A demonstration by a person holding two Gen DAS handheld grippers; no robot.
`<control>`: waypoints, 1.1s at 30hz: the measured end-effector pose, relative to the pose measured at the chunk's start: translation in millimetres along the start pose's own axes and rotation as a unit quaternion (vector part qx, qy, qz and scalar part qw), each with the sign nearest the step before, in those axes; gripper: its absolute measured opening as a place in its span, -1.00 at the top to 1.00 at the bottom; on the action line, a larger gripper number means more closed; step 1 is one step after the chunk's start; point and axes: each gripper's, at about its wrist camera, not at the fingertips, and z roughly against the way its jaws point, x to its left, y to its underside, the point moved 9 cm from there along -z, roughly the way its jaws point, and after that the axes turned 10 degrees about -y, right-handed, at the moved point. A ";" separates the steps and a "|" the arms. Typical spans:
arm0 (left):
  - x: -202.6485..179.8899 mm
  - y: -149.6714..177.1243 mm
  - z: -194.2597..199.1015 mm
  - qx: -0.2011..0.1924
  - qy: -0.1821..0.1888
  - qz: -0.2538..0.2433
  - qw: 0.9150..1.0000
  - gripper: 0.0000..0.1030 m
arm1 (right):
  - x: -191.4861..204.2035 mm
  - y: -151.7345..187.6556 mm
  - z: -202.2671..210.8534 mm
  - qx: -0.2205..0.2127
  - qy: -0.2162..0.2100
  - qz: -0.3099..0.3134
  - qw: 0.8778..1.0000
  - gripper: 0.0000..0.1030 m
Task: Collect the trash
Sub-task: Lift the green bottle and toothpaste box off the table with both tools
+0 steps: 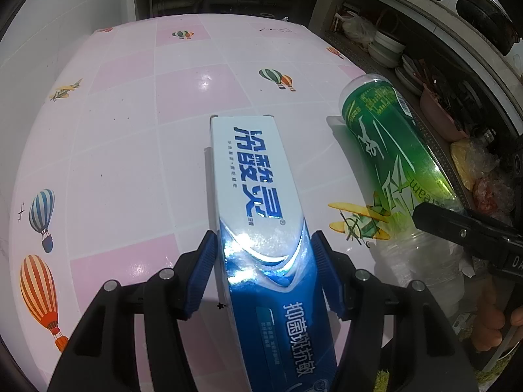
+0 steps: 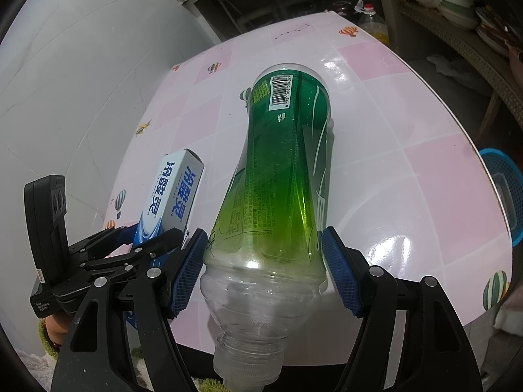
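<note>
A blue and white toothpaste box (image 1: 261,215) lies lengthwise between the blue pads of my left gripper (image 1: 264,271), which is shut on it over the pink tiled table (image 1: 130,104). The box also shows in the right wrist view (image 2: 173,192). An empty green-labelled plastic bottle (image 2: 281,176) sits between the pads of my right gripper (image 2: 264,271), cap end toward the camera; the gripper is shut on it. The bottle also shows at the right of the left wrist view (image 1: 392,150).
A blue mesh basket (image 2: 503,192) stands beyond the table's right edge. Shelves with bowls and plates (image 1: 389,45) run along the right. An oil bottle (image 2: 372,23) stands behind the table's far edge. A white wall (image 2: 65,81) is at the left.
</note>
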 end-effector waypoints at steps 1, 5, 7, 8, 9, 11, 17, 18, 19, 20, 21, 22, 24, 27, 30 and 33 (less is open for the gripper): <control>0.1 0.4 0.2 0.000 0.000 0.000 1.000 -0.12 | -0.3 -0.1 0.2 0.000 0.000 0.000 1.000 -0.32; 0.2 0.1 0.1 0.000 0.000 0.000 1.000 -0.12 | -0.3 -0.2 0.2 0.000 0.000 0.000 1.000 -0.32; -0.1 -0.1 0.0 -0.001 0.001 0.000 1.000 -0.12 | -0.3 -0.2 0.1 0.000 0.000 0.000 1.000 -0.32; 0.0 0.4 0.2 -0.001 0.000 0.000 1.000 -0.12 | -0.3 -0.2 0.1 0.000 -0.001 -0.001 1.000 -0.32; 0.0 -0.1 0.0 -0.001 0.000 0.001 1.000 -0.12 | -0.2 0.0 -0.1 0.001 -0.002 -0.002 1.000 -0.32; -0.7 -0.8 -0.2 -0.003 0.001 0.002 1.000 -0.11 | -0.1 0.5 -0.7 0.002 -0.008 -0.007 1.000 -0.32; 0.3 -3.4 -0.8 -0.007 0.004 0.008 1.000 -0.08 | -2.1 -0.4 -2.6 0.015 -0.005 -0.006 1.000 -0.45; 0.0 -2.1 -0.6 -0.008 0.003 0.009 1.000 -0.08 | -1.0 0.1 -4.1 0.020 -0.006 -0.002 1.000 -0.48; 0.4 -2.5 -0.8 -0.010 0.003 0.010 1.000 -0.08 | 0.1 0.4 -5.8 0.024 -0.007 0.001 1.000 -0.49; 0.7 -2.2 -0.9 -0.011 0.004 0.012 1.000 -0.07 | 0.7 -0.1 -7.6 0.027 -0.008 0.001 1.000 -0.50; 1.1 -2.8 -1.1 -0.012 0.005 0.013 1.000 -0.07 | 3.6 0.5 -11.3 0.033 -0.010 0.003 0.999 -0.50; 1.5 -3.8 -1.4 -0.013 0.006 0.014 1.000 -0.07 | 4.8 0.3 -13.7 0.036 -0.010 0.005 0.999 -0.50; 1.2 -3.7 -1.1 -0.014 0.008 0.015 1.000 -0.06 | 7.3 -0.3 -19.2 0.041 -0.004 0.012 0.999 -0.51; 0.9 -3.4 -0.8 -0.017 0.010 0.015 1.000 -0.05 | 6.5 -3.9 -25.4 0.045 -0.003 0.012 0.999 -0.51; -0.6 -4.0 0.1 -0.021 0.012 0.017 1.000 -0.04 | 5.1 -6.1 -30.3 0.048 -0.005 0.010 0.999 -0.51; -2.2 -4.7 0.7 -0.025 0.015 0.022 0.999 -0.03 | 6.5 -8.9 -34.2 0.048 -0.004 0.012 0.999 -0.44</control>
